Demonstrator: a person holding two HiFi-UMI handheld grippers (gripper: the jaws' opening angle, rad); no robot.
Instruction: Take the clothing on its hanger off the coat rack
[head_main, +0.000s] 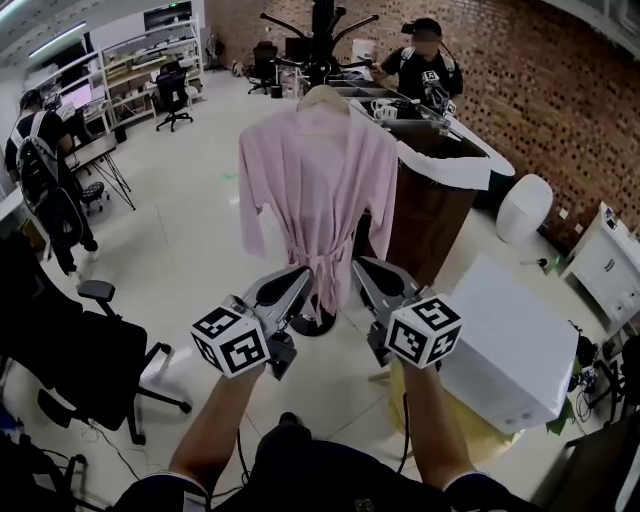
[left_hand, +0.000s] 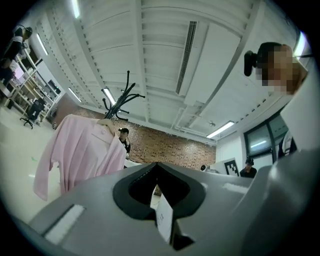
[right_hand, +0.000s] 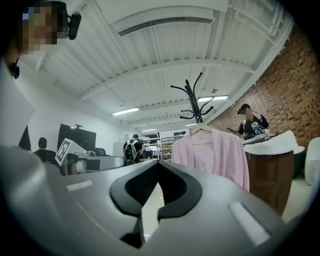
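Left claw (head_main: 303, 278) sits low and left of centre in the head view, its jaws together with nothing from the rack between them. A small white tag (left_hand: 163, 216) shows low in the slot behind the tips, and I cannot tell whether it belongs to the claw. Just right of that, in the upper middle of the frame, the pink robe (head_main: 318, 190) hangs on its hanger (head_main: 322, 97) from the coat rack (head_main: 322, 25), well apart from both claws. Right claw (head_main: 362, 272), low and right of centre, is likewise closed and empty. The step in hand looks like the approach. Both claws would need to part before reaching. One would best take the hanger near its hook and lift it up clear of the rack's arm rather than tug the cloth, while the other steadies the robe lower down. Count: two claws, one robe, one hanger, one coat rack.
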